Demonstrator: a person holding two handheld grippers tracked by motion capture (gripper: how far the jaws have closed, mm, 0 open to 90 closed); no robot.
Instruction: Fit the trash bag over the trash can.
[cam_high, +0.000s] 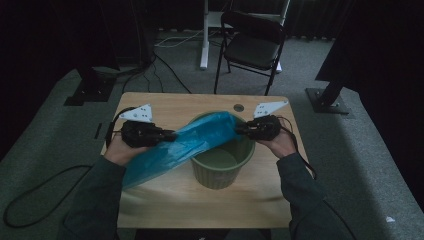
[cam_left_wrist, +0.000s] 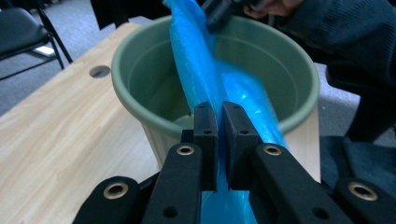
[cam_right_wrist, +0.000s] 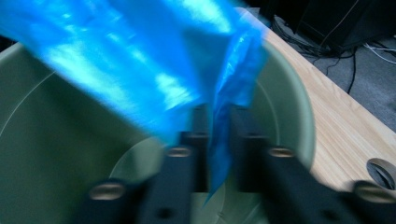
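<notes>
Your left gripper (cam_high: 172, 135) is clamped on a blue plastic bag (cam_high: 192, 142) at the desk's (cam_high: 165, 102) left side, the loose end trailing toward your near left. The bag stretches rightward across the open top of a green bin (cam_high: 220, 167) standing mid-desk. At the bin's far right rim, your right gripper (cam_high: 239, 131) has a fold of the bag between its jaws, though blur hides whether they press it.
</notes>
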